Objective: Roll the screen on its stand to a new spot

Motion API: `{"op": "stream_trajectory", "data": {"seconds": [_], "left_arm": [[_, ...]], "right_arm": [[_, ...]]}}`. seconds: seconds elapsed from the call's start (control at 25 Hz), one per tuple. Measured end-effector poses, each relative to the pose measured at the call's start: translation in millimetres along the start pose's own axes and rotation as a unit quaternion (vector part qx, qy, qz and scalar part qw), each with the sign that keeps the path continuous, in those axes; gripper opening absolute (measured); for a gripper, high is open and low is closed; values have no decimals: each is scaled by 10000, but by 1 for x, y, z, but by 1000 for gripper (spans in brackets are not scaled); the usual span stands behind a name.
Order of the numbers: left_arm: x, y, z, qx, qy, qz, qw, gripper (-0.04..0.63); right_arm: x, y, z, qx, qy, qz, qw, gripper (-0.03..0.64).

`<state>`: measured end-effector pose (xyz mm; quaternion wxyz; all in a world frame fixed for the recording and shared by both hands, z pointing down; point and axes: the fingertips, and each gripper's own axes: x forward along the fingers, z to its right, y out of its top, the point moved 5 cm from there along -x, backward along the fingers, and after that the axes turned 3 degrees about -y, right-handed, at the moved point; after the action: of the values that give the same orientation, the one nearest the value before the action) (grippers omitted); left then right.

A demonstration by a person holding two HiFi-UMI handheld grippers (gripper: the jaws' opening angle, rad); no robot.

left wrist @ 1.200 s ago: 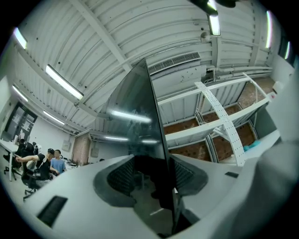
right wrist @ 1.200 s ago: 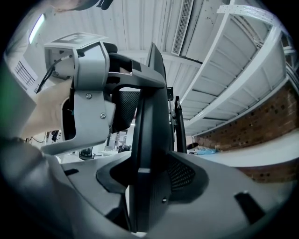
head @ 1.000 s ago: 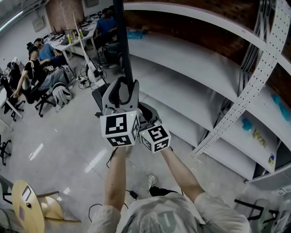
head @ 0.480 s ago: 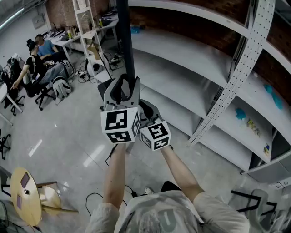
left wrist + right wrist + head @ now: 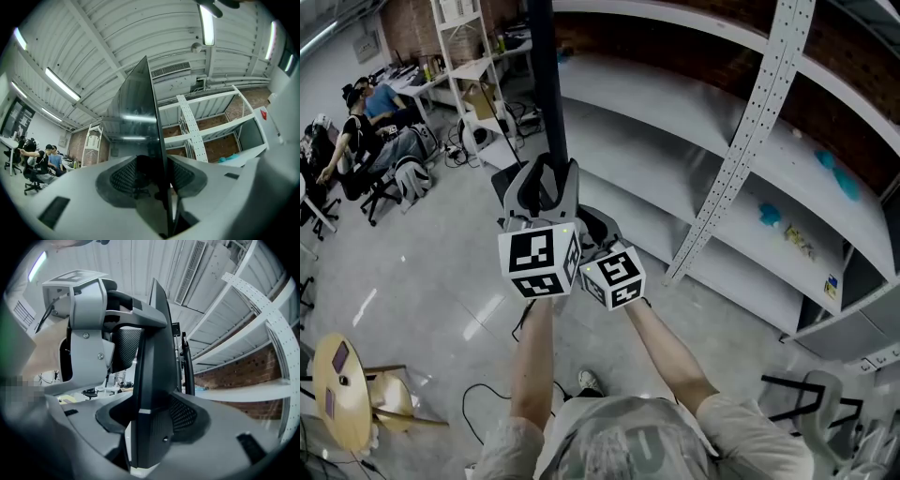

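The screen [image 5: 546, 84] shows edge-on in the head view as a tall dark bar in front of me. My left gripper [image 5: 546, 183] holds its edge, and my right gripper [image 5: 592, 223] sits just below and to the right on the same edge. In the left gripper view the thin dark panel [image 5: 138, 122] runs up between the pads [image 5: 123, 177], with the left gripper [image 5: 154, 176] shut on it. In the right gripper view the screen's thick black edge [image 5: 157, 333] fills the jaws of the right gripper [image 5: 150, 416]; the left gripper [image 5: 93, 333] shows above, clamped higher up.
Long white shelves with a perforated upright [image 5: 750, 141] run along the right. People sit at desks [image 5: 366, 141] at the far left, near a white rack [image 5: 464, 56]. A round wooden table [image 5: 337, 394] stands at lower left, cables [image 5: 487, 403] lie on the floor, a chair [image 5: 811, 412] at lower right.
The shelving upright has slid left in the head view and the seated people have drifted toward the left edge. Both grippers stay on the screen's edge as it travels with me.
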<state>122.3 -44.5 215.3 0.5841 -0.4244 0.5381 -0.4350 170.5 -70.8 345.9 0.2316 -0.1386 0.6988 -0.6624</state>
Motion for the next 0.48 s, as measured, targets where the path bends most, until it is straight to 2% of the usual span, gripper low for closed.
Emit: {"op": "stream_trajectory", "data": {"seconds": [0.48], "left_arm": [[-45,20,137,17,1,108,9999,199]], "right_arm": [[-142,19,24,-7,45,99,9999,219]]}}
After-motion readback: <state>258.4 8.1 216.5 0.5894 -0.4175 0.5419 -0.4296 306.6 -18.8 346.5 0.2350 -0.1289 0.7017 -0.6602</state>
